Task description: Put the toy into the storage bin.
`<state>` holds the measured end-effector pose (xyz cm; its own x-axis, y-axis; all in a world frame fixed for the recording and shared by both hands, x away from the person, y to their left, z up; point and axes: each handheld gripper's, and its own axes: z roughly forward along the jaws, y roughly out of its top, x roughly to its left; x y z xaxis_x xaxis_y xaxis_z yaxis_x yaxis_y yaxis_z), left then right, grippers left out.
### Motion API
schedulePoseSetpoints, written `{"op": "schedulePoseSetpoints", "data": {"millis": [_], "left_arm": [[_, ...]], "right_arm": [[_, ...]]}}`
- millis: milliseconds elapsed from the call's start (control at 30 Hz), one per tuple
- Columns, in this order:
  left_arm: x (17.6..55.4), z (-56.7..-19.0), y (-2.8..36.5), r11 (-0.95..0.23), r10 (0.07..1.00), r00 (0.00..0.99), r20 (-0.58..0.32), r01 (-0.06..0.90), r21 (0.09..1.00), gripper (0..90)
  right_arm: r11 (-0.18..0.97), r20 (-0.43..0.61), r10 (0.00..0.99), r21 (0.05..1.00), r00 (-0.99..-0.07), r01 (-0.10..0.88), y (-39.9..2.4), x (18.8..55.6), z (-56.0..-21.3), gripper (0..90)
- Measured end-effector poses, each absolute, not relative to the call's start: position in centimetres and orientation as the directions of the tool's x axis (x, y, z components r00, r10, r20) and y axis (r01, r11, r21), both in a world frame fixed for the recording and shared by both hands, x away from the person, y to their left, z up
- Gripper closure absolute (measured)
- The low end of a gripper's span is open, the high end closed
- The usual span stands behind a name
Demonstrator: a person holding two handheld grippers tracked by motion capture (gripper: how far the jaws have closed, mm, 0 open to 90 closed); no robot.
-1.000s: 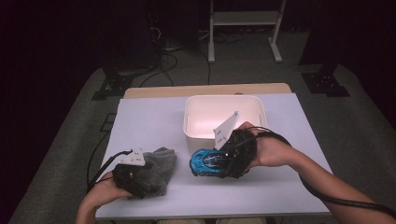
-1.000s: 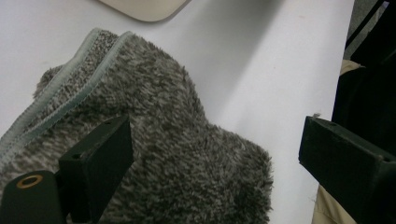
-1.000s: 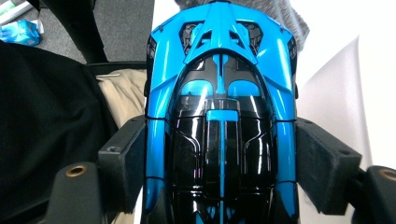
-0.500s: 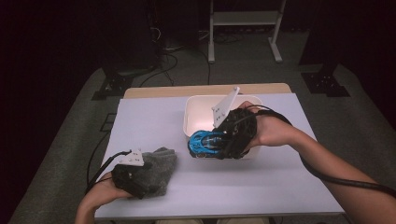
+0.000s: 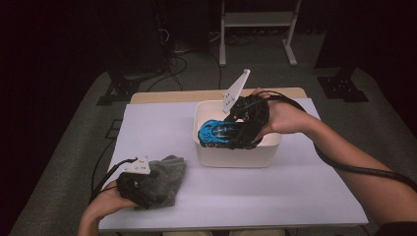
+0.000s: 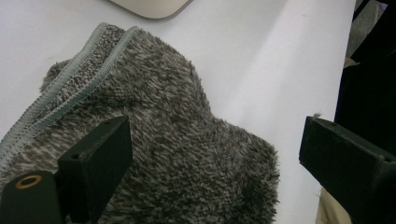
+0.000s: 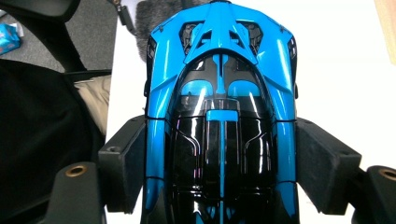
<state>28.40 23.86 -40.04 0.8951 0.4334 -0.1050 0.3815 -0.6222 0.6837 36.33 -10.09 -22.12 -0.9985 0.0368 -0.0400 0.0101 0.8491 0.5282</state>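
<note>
The right claw (image 5: 223,133) grips the toy car (image 5: 216,132) by its sides, above the bin (image 5: 236,156) — next, lower and release; the left claw (image 6: 210,154) gapes wide over the cloth (image 6: 177,154).

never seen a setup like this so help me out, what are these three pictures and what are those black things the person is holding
There is no robot here. A person sits at a table and holds a hand-held gripper in each hand: a black tool with two jaws and a trailing cable.

The high view looks down from above the person's side. The other two pictures come from small cameras riding on each tool, looking along its jaws.

On the white table cover stands a white bin, and a fuzzy grey cloth lies near the front edge.

The right hand-held gripper is clamped on the sides of a blue and black toy car and holds it over the bin. The left hand-held gripper sits at the cloth with its jaws wide apart, one over the cloth and one beside it, gripping nothing.
</note>
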Motion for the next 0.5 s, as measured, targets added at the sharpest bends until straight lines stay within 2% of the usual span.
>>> {"op": "schedulePoseSetpoints", "data": {"millis": [267, 500], "left_arm": [[28.4, -40.1, 23.9, -0.619, 0.433, 0.895, -0.108, 0.382, 0.686, 9.1], [28.3, -40.1, 24.2, -0.615, 0.441, 0.891, -0.111, 0.39, 0.686, 9.0]], "right_arm": [[0.855, -0.046, 0.057, 0.519, -0.997, 0.025, -10.2, 38.4, -21.5, 25.1], [0.852, -0.028, 0.083, 0.521, -0.996, 0.056, -10.4, 40.5, -22.2, 25.1]]}}
